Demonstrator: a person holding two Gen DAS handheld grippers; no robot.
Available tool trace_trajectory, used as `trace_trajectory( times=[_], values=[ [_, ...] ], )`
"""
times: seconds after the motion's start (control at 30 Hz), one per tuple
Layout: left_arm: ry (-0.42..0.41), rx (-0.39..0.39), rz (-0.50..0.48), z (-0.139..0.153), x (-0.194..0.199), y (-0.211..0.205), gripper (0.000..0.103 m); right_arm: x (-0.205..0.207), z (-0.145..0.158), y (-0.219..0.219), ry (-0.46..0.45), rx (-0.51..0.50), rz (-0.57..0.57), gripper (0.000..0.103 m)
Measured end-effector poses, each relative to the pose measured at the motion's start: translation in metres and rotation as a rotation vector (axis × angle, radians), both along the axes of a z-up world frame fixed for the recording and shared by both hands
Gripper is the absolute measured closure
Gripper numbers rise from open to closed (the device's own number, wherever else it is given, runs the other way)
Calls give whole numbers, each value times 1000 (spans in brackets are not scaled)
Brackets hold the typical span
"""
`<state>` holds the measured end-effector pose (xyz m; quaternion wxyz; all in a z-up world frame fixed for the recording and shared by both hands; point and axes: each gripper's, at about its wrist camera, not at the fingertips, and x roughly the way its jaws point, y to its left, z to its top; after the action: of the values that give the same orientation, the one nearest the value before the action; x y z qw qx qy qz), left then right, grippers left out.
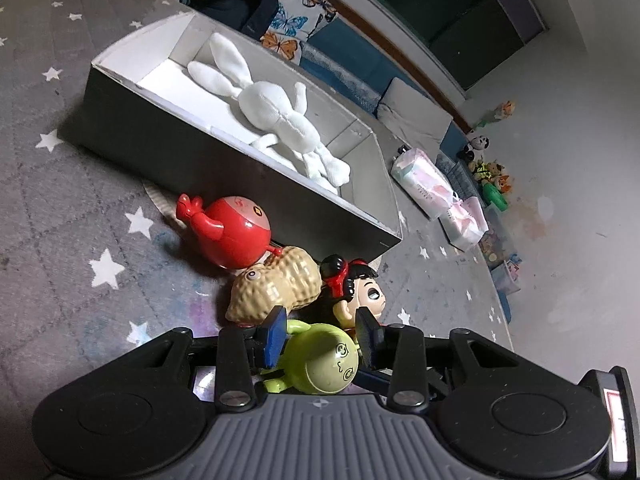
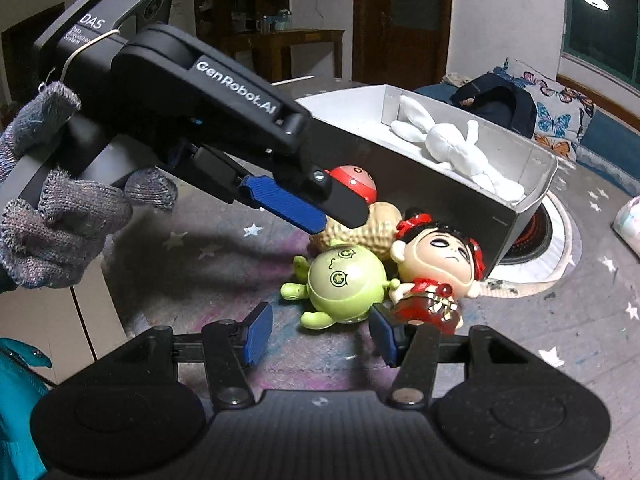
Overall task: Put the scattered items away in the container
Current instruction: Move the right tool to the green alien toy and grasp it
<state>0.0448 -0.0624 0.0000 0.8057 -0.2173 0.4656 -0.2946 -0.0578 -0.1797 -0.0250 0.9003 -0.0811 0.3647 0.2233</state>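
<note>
Star-patterned carpet (image 1: 60,208) still carries our red toy (image 1: 236,232), peanut (image 1: 276,288), doll (image 2: 436,260) and green toy (image 2: 344,280) beside the box (image 1: 168,140), holding only the rabbit (image 1: 276,116); left gripper (image 1: 324,332) and right gripper (image 2: 320,332) gape, empty.

Floor covered by a grey star-patterned rug (image 1: 60,184). Pale plastered wall (image 1: 580,80) with a dark window (image 2: 604,20) reflecting a round ceiling lamp (image 2: 595,0). Dark wooden door (image 2: 400,20) and brown wooden table (image 2: 288,46) beyond. Butterfly-print cushion (image 2: 556,116) on a blue bench seat (image 1: 348,68).
</note>
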Motion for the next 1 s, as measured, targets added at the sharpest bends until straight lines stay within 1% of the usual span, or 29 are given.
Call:
trace_trajectory(
  times=[0.23,0.6,0.7,1.0],
  values=[
    [36,17,-10,-11,0,-4,63,3,-1,-4,5,32,-36,49],
    [80,-8,15,-13,-7,7,63,11,-2,0,8,74,-83,50],
    [100,-26,26,-16,-7,10,63,14,-3,2,9,76,-95,54],
    [113,-41,48,-17,-7,15,63,17,-4,5,13,92,-107,54]
  ],
)
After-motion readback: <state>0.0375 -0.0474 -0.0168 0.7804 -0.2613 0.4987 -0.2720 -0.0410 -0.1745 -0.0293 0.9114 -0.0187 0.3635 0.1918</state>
